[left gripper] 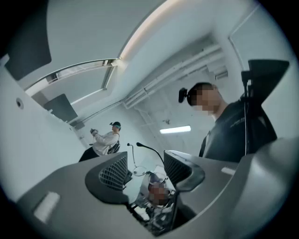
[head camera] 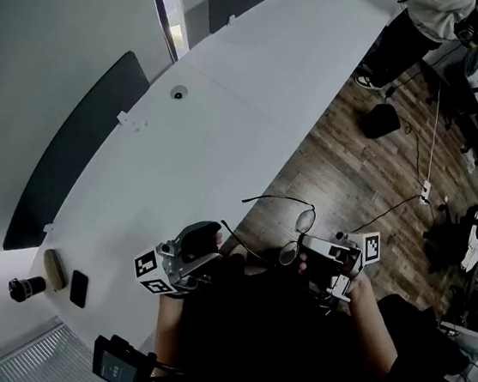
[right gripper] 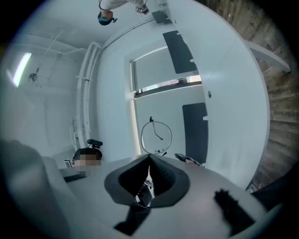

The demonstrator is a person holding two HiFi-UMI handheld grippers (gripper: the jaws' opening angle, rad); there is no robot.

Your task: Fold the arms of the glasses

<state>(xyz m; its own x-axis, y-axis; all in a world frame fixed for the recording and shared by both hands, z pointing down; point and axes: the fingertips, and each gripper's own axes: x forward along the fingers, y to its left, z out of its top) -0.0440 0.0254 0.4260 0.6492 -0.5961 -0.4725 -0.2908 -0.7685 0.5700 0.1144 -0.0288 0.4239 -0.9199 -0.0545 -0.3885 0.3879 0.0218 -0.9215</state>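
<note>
Thin dark wire-framed glasses (head camera: 303,217) hang in the air over the table edge, both arms spread. One arm runs left at the top; the other reaches down toward my left gripper (head camera: 218,241). My right gripper (head camera: 299,256) is shut on the frame by one lens; in the right gripper view the jaws (right gripper: 149,162) meet just below the round lens rim (right gripper: 156,137). In the left gripper view the left gripper (left gripper: 145,169) stands open, with the glasses (left gripper: 139,170) beyond the gap and one arm (left gripper: 150,150) rising above it. Nothing touches its pads.
A long white table (head camera: 233,99) stretches away, with a phone (head camera: 78,288), a tan object (head camera: 55,269) and a dark cylinder (head camera: 26,288) at its near left corner. A person (head camera: 420,22) stands at the far right on wooden floor with cables and a dark bag (head camera: 380,121).
</note>
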